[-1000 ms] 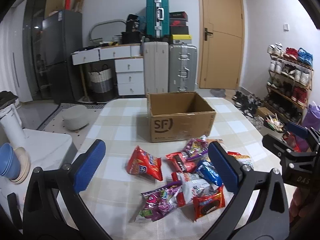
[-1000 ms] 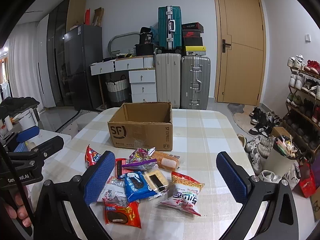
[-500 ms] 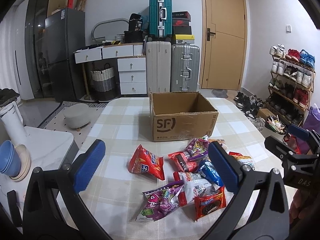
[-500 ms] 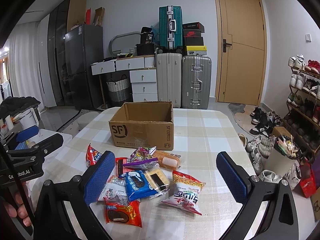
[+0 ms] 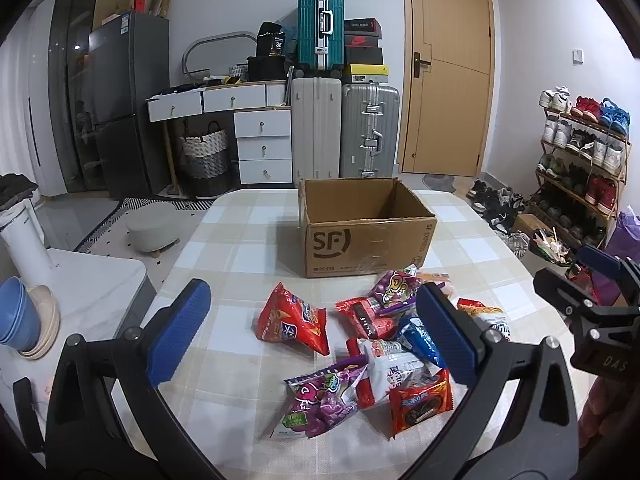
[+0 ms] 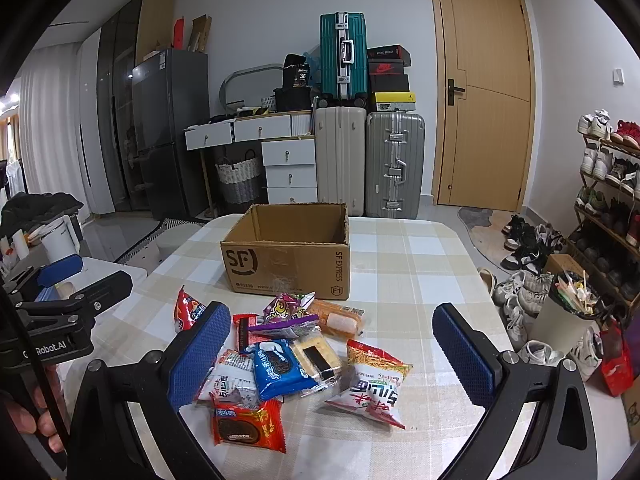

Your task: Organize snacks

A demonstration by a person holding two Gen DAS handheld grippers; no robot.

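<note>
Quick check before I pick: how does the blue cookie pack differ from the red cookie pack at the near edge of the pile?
The blue cookie pack sits in the pile's middle, propped on other packets; the red cookie pack lies at the near edge, mostly on the tablecloth. The blue one is partly overlapped by a clear-wrapped snack; the red one is fully exposed. Both picture dark sandwich cookies.

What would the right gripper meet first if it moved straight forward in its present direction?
Probably the snack pile: the right gripper, open, points at the blue cookie pack, with the cardboard box behind it. Depth is uncertain.
</note>
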